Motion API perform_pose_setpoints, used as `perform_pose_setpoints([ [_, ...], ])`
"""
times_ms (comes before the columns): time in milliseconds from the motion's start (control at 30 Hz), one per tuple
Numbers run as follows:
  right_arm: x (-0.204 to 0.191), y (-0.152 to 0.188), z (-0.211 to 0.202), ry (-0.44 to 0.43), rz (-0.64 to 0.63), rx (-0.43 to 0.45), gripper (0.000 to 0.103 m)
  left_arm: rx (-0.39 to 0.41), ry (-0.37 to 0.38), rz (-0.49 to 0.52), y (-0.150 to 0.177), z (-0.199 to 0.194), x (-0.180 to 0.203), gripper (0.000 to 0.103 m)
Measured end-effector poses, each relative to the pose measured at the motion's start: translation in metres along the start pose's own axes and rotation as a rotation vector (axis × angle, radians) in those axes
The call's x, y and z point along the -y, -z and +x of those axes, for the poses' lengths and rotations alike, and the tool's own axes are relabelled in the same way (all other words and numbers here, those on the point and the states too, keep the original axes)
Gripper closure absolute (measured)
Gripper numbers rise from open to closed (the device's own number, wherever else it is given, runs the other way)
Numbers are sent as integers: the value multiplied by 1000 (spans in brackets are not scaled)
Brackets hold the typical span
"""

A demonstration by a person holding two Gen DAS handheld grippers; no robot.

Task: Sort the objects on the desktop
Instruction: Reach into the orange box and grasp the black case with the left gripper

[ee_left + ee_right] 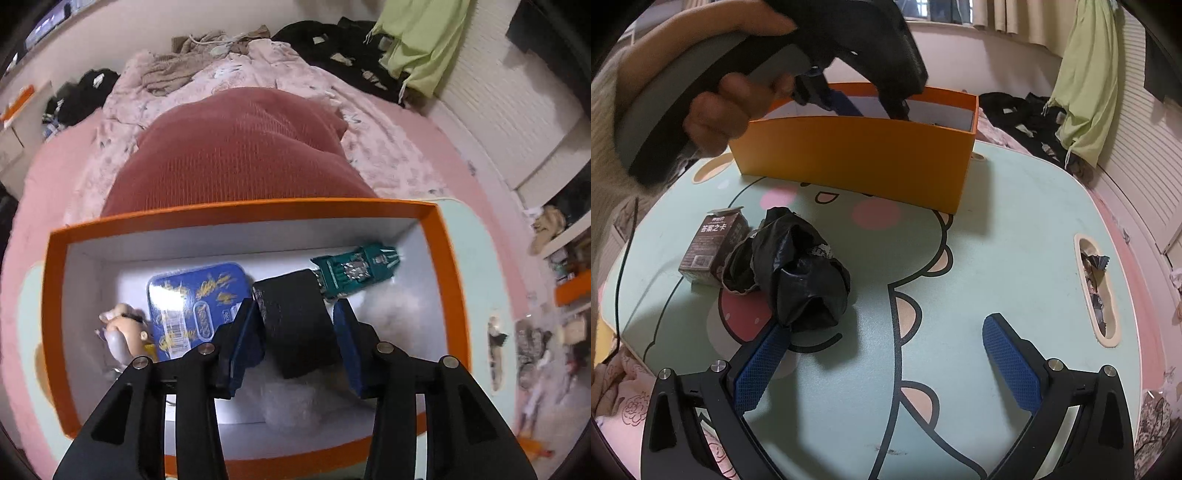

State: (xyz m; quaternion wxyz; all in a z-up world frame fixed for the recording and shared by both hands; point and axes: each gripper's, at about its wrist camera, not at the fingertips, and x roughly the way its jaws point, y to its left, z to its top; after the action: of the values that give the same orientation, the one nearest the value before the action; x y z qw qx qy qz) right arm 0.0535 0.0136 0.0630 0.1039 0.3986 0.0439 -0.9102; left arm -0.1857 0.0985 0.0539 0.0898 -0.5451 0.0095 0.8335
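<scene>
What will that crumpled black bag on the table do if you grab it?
The crumpled black bag looks like thin, creased plastic, so it would probably squash and flop rather than hold its shape. It likely weighs little. Its shiny surface might slide between the jaws.

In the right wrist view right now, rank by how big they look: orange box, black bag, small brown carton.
1. orange box
2. black bag, though it lies nearer the camera, which inflates it
3. small brown carton
</scene>
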Motion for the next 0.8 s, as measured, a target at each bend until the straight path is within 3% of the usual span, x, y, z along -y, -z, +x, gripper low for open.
perform_pose_setpoints([
  [67,0,0,0,0,0,-1,0,-1,-28,36,-3,3,9,60],
  [200,2,0,0,-1,2,-2,0,-7,-12,110,1,4,25,58],
  [367,2,0,0,0,3,-2,0,-12,-155,273,7,10,46,56],
  [500,2,1,0,-3,2,-2,0,27,-238,358,19,12,58,56],
  [600,2,2,0,-4,3,-1,0,44,-181,347,19,7,50,56],
  [733,3,2,0,-4,2,1,0,44,55,211,16,-9,12,62],
  [800,3,2,0,-3,2,1,0,90,138,153,20,-26,-8,62],
])
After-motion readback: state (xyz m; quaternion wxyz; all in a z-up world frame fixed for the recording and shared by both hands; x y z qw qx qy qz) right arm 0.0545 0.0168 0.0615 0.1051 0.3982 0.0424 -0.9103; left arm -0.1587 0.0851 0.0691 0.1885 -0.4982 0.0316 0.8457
